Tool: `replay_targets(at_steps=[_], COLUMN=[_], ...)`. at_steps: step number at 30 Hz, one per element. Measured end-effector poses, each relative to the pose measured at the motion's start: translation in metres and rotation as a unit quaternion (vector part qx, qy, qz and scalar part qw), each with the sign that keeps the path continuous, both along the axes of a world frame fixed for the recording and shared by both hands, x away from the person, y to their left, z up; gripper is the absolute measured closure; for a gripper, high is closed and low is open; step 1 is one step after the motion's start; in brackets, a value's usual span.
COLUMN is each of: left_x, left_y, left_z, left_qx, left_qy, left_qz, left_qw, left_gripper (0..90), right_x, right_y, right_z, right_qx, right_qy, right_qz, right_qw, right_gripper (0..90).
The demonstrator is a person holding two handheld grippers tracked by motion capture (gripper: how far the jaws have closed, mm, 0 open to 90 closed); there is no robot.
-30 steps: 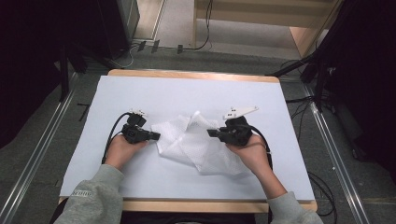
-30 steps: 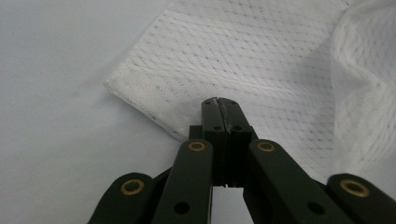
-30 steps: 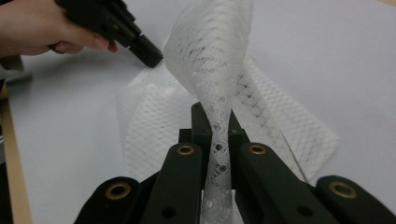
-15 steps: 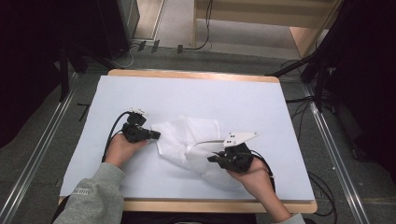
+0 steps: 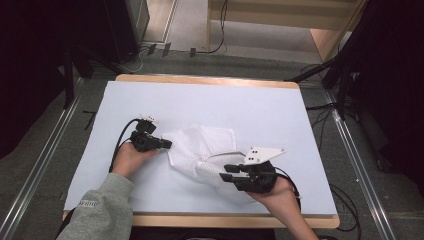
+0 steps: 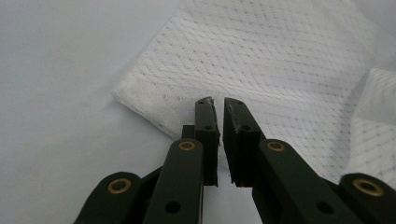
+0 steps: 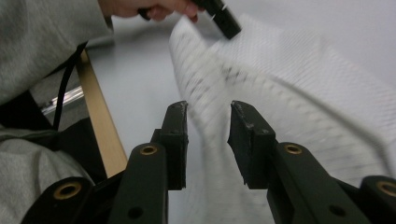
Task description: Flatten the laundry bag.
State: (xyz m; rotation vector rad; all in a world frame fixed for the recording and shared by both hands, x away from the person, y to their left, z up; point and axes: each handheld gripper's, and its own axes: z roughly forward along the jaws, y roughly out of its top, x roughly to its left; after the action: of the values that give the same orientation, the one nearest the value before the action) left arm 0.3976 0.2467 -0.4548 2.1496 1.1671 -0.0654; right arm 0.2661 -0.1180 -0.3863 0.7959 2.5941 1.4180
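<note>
One white mesh cloth [image 5: 202, 150], crumpled, on tabletop [image 5: 280, 115]. Left hand-held gripper [image 5: 167, 144] nearly shut at cloth edge, grip unclear; right hand-held gripper [image 5: 226, 176] part open over cloth, holds nothing.

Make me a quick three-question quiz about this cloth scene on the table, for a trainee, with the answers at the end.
1. True or false: the white cloth lies crumpled on the table cover.
2. Which gripper has its jaws wider apart? A) left gripper B) right gripper
3. Fill in: the left gripper's jaws sit at the cloth's ____ edge, as seen in the high view.

Key
1. True: it is bunched and folded, not spread flat.
2. B: its jaws stand clearly open over the cloth, while the left gripper's jaws are nearly closed, with just a thin gap.
3. Left.
</note>
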Motion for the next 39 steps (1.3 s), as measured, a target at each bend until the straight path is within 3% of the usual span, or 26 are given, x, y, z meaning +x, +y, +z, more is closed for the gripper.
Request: replay_targets(at_steps=[5,9,17,24,29,39], left_x=[0.0,0.0,0.0,0.0,0.0,0.001], left_y=[0.0,0.0,0.0,0.0,0.0,0.002], left_z=[0.0,0.0,0.0,-0.001,-0.001,0.0], left_qx=[-0.001,-0.001,-0.002,-0.003,-0.004,-0.007], left_qy=[-0.001,-0.001,-0.001,-0.001,0.0,0.001], left_qz=[-0.001,-0.001,-0.002,-0.002,-0.001,0.001], left_qw=[1.0,1.0,1.0,1.0,1.0,1.0], left_gripper=[84.0,83.9,83.9,84.1,84.2,83.0], right_x=[0.012,0.03,0.077,0.109,0.109,0.071], right_y=[-0.014,-0.024,-0.034,-0.037,-0.033,-0.021], right_z=[0.018,0.019,-0.005,-0.035,-0.049,-0.048], right_qx=[0.011,0.008,-0.009,-0.039,-0.047,-0.046], right_qy=[-0.013,-0.008,0.02,0.05,0.073,0.07], right_qz=[-0.023,-0.043,-0.082,-0.089,-0.075,-0.034], right_qw=[0.9996,0.999,0.9964,0.994,0.9934,0.9959], right_gripper=[76.7,84.7,90.0,90.0,90.0,90.0])
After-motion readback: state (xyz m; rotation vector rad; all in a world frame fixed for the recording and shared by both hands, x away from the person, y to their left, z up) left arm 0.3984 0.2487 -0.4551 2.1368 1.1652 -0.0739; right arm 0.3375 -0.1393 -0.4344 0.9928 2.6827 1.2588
